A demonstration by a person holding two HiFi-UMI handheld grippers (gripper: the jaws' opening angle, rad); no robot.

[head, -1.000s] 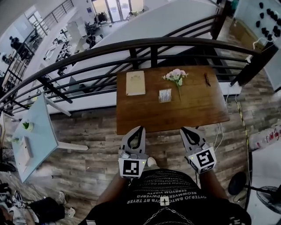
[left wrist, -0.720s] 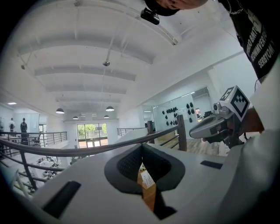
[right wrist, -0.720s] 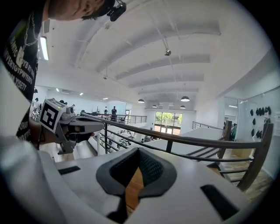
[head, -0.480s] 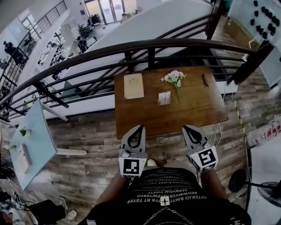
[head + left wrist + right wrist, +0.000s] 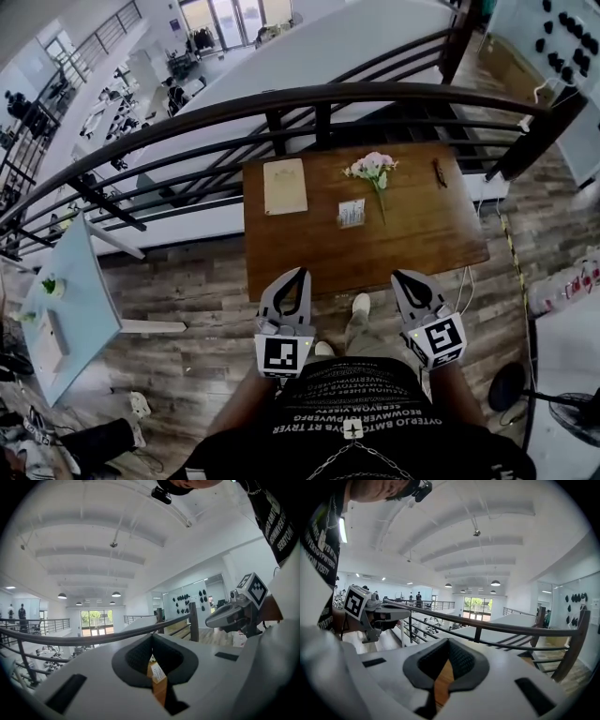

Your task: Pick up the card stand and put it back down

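Note:
The card stand [image 5: 352, 213], a small white upright card, sits mid-table on the brown wooden table [image 5: 422, 234], in front of a pink flower sprig [image 5: 373, 169]. Both grippers hang over the floor short of the table's near edge and touch nothing. My left gripper [image 5: 299, 274] is shut and empty, and my right gripper [image 5: 400, 276] is shut and empty too. In the left gripper view the jaws [image 5: 152, 638] meet at the tip, with only table wood showing through the slit. In the right gripper view the jaws [image 5: 448, 641] are closed in the same way.
A tan menu board [image 5: 284, 186] lies at the table's back left, and a small dark object [image 5: 438, 172] at the back right. A dark metal railing [image 5: 328, 94] runs behind the table. A pale blue table [image 5: 84, 281] stands to the left, a fan [image 5: 562, 412] to the lower right.
The view has shifted a little and a shoe now shows on the floor between the grippers. Both grippers stay shut, in about the same place before the table.

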